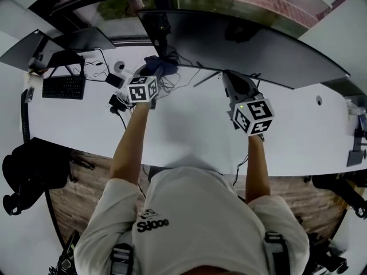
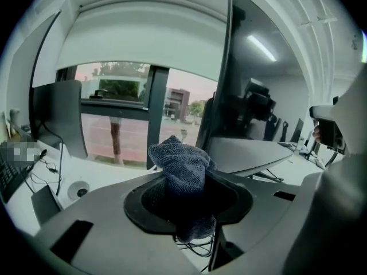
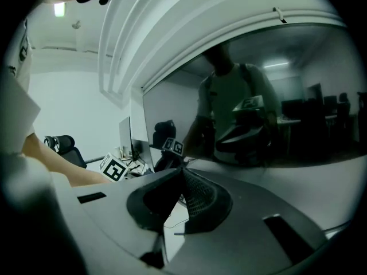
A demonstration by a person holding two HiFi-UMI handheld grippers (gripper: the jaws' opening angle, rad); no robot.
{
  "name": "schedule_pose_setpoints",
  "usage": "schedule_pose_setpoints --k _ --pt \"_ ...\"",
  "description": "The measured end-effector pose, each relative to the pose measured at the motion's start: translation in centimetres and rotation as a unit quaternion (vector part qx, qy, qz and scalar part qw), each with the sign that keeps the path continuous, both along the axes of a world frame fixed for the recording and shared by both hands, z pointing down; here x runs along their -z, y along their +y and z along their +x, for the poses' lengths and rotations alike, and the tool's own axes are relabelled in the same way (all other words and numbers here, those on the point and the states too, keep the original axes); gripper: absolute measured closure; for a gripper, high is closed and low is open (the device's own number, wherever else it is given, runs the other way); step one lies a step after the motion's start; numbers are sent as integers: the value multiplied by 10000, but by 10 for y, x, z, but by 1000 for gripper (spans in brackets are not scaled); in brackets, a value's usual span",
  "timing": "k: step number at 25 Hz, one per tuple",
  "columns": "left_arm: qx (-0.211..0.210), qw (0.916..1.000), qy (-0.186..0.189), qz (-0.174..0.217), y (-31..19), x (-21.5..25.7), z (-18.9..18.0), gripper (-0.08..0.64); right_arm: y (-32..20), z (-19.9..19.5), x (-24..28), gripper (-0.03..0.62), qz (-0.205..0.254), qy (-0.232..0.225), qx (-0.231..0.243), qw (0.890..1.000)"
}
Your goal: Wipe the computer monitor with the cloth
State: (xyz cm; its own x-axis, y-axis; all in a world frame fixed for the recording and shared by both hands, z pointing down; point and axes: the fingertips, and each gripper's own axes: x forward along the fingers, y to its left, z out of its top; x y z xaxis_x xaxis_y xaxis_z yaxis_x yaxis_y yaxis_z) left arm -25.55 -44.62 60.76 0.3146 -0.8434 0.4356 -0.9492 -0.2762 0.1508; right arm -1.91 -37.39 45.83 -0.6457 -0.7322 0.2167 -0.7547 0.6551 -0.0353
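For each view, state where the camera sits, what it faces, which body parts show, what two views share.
Head view: on head, facing down at white desk; torso, forearms show.
Left gripper view: on left gripper, facing crumpled dark blue cloth and curved black monitor.
Right gripper view: on right gripper, facing monitor; left forearm shows.
Shared: monitor.

1 cloth (image 2: 183, 171), 2 grippers (image 1: 156, 69) (image 1: 225, 76), 3 monitors (image 1: 275, 44) (image 1: 86, 38) (image 1: 23, 49), 1 person (image 1: 195, 222).
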Motion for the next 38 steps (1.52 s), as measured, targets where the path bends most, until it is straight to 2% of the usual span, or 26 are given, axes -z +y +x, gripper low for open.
schedule_pose_setpoints --k 3,5,7,12,14,16,18,19,21,25,29,32,38 --pt "211 9978 596 -192 -1 -11 2 410 -5 6 -5 598 -21 -21 -13 10000" --pt "311 9946 925 -354 3 -21 3 410 -4 9 -11 598 -200 -110 35 9997" --pt "333 9929 1035 -482 7 -31 6 410 -4 12 -19 598 -347 -175 33 9992" --pt "508 9857 1454 -678 7 -44 11 410 5 18 -28 598 -311 111 52 9994" --pt "718 9765 1925 -657 6 -47 15 410 13 25 -31 598 -232 305 163 9991" --pt "947 9590 2599 -624 5 -53 22 410 19 38 -40 598 -192 506 231 9983" --pt "1033 9466 2998 -586 5 -60 32 410 25 53 -50 598 -152 688 267 9972" --pt "1013 9449 3060 -567 4 -61 40 410 27 61 -53 598 -123 750 265 9968" --pt "946 9474 3013 -521 2 -59 56 410 32 78 -50 598 -69 744 208 9970" --pt "1146 9478 2941 -455 6 -53 72 410 45 116 -40 598 -19 603 41 9982" --pt "1202 9485 2896 -450 14 -48 96 408 60 156 -37 598 46 795 -23 9968" --pt "1132 9523 2794 -473 19 -43 119 409 74 182 -34 598 56 885 -107 9960" --pt "894 9532 2846 -502 24 -38 174 410 93 235 -35 598 -121 756 -466 9960"
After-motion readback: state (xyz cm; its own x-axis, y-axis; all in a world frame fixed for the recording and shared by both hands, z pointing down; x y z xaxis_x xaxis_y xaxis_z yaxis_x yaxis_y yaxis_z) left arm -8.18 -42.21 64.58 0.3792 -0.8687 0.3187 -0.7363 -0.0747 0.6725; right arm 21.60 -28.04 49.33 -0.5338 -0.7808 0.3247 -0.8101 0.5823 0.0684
